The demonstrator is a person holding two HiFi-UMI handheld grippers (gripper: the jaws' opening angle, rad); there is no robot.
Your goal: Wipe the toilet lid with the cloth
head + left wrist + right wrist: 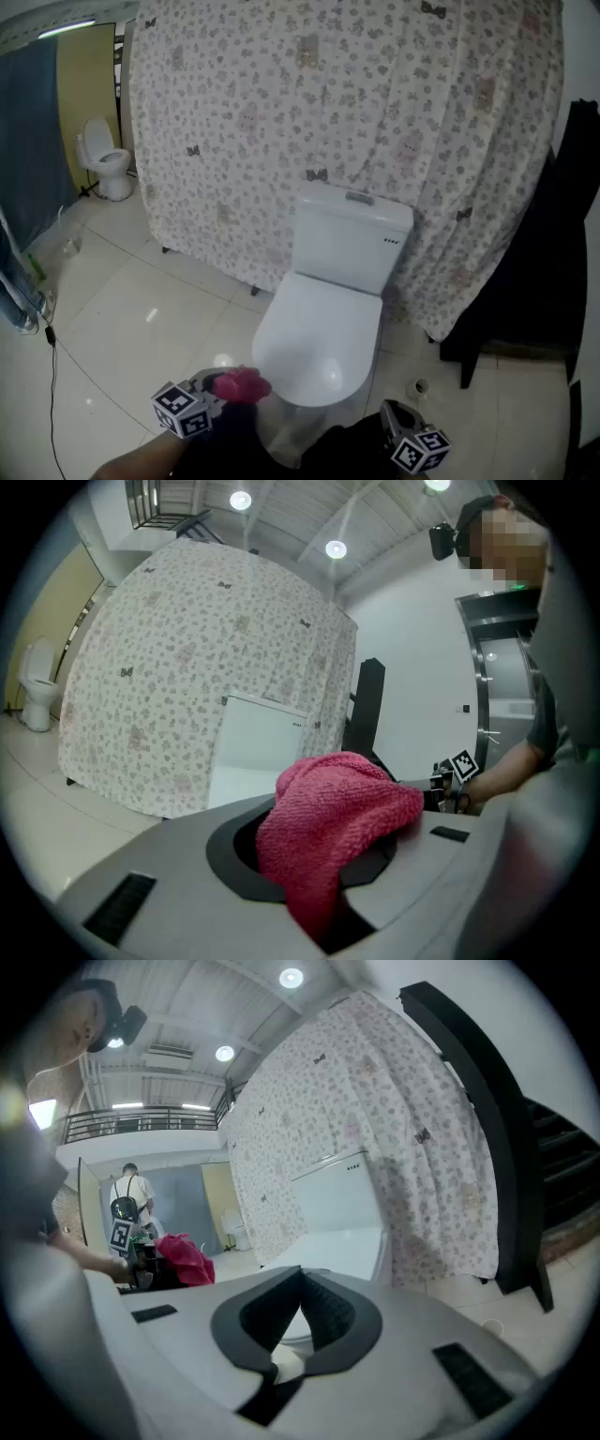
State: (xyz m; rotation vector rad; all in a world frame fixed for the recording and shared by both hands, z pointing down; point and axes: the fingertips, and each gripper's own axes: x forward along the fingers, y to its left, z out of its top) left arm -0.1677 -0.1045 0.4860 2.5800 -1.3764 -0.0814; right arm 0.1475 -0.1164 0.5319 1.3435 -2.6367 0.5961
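I judge this to be the approach: the cloth is in hand but no wiping has begun. My left gripper (pixel 319 855) is pinching the pink terry cloth (pixel 333 822), its jaws clamped on a bunched fold, with the rest mounded above the pads and a tail hanging below. My right gripper (pixel 298 1321) has its jaws pressed together at the tips and nothing between them. It hangs low at the right, near the toilet's front.

The toilet lid (pixel 319 337) is down, white and glossy, with the cistern (pixel 352 234) behind it and a flowered curtain (pixel 328 112) hung at the back. From the head view, the cloth sits just off the lid's front-left edge, close to the rim. I cannot tell for certain whether it touches the lid; it looks clear of it. The left gripper view looks over the cloth toward the cistern.

As I read it, the next move is to carry the left gripper forward and to the right over the lid. It must then come down until the loose part of the cloth lies on the surface, not the hard jaw tips. I should keep the pinch firm so the cloth does not slip out during the sweep. The lid's curve falls away at the front, so the pressure has to follow it. The right gripper has no part in this and should stay out of the wiping path.
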